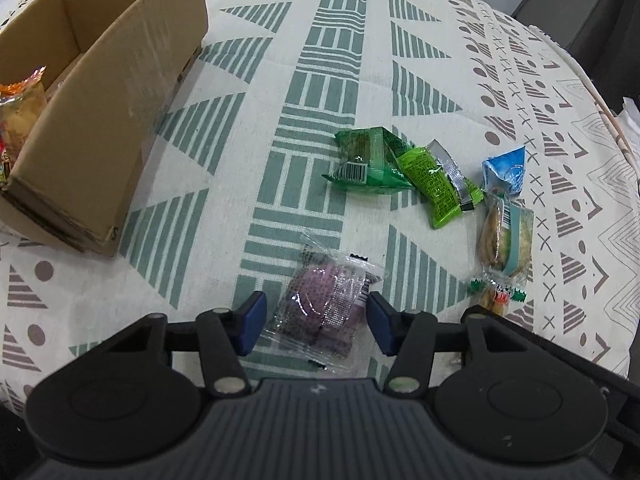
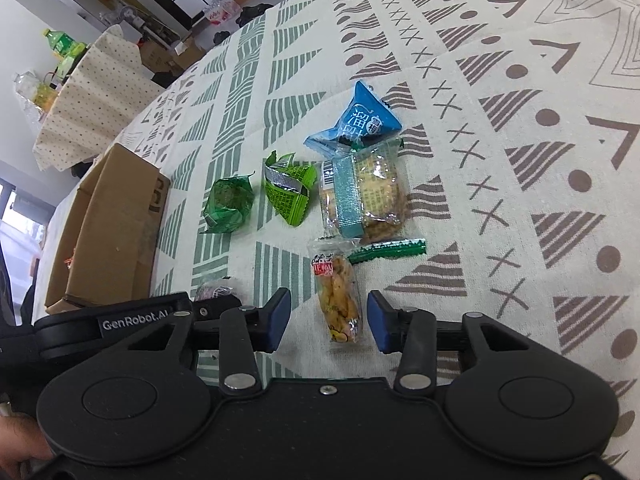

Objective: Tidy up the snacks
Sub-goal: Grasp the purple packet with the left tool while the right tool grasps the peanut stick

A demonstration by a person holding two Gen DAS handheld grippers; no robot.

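Patterned tablecloth covers the surface ahead of both grippers. Far left beyond the right gripper: a second table under dotted cloth bearing bottles, white wall, stacked cartons.

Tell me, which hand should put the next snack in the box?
Probably the left. The left gripper is open around the purple snack, and the cardboard box sits on its side of the table. The right gripper is also open around a yellow snack, but farther from the box.

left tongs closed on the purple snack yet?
No. The left tongs stand open, with the purple snack packet lying on the tablecloth between the blue pads, gaps on both sides.
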